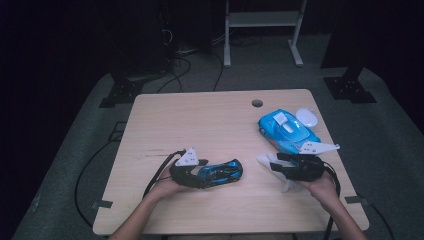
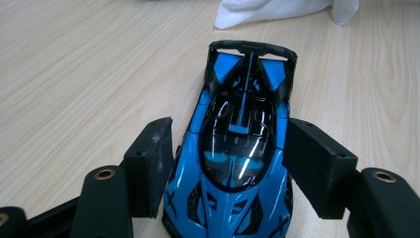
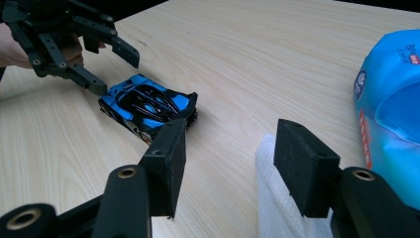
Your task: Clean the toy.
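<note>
high view: the blue toy car (image 1: 220, 172) lies near the middle of the counter (image 1: 200, 120), a little toward the near edge, and the left gripper (image 1: 192, 175) sits at its nose end. in the left gripper view the car (image 2: 235, 163) stands between the jaws, but a sliver of counter shows on the left side and a thin gap on the right, so the pads bracket the body without pressing it. the right gripper (image 1: 287, 167) hovers near the right edge over a white paper wipe (image 1: 280, 172); in the right gripper view its jaws stand moderately wide, with the wipe (image 3: 277, 208) below them and nothing clamped.

the car looks like a light, hard plastic or die-cast shell with a glossy finish, so it is likely slippery, and its wheels may let it roll if nudged lengthwise. the best hold seems to be across the flanks at the cabin, where the body is widest and nearly parallel. the thin rear wing (image 2: 252, 48) looks fragile and is best left alone. the wipe is soft and limp and would bunch when pinched. a blue wipes pack (image 1: 287, 131) lies toward the far right corner, well apart from the car.
</note>
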Motion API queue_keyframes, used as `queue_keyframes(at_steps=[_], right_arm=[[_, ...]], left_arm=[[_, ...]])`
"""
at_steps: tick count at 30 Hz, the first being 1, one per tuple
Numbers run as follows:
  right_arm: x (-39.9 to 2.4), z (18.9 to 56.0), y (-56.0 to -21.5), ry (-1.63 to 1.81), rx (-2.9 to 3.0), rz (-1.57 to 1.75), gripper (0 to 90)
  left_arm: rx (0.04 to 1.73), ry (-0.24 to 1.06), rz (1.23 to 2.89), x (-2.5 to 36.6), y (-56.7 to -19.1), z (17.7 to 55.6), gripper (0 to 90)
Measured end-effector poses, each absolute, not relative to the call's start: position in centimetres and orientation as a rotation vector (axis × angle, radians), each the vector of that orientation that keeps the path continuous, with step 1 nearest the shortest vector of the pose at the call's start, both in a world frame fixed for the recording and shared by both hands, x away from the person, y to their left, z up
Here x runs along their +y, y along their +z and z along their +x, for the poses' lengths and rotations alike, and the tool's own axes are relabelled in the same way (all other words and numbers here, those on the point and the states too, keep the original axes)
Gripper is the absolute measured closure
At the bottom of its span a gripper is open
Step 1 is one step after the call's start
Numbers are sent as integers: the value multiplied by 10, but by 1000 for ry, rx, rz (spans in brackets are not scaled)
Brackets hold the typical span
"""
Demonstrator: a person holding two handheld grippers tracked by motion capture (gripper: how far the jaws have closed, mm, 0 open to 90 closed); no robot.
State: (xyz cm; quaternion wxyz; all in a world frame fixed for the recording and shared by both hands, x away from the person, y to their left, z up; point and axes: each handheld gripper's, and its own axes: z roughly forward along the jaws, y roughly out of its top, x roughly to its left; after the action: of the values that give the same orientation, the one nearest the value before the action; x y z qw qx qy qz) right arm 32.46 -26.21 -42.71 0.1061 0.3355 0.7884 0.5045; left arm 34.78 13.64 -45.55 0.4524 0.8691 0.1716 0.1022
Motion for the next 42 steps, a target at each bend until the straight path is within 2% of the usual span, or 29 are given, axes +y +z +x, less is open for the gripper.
queue_keyframes(at_steps=[15,42], right_arm=[[-263,327,-426,1460,2329,997,410],[-262,328,-426,1458,2332,995,390]], left_arm=[[454,252,2141,150,-453,346,326],[529,286,2129,186,-455,338,277]])
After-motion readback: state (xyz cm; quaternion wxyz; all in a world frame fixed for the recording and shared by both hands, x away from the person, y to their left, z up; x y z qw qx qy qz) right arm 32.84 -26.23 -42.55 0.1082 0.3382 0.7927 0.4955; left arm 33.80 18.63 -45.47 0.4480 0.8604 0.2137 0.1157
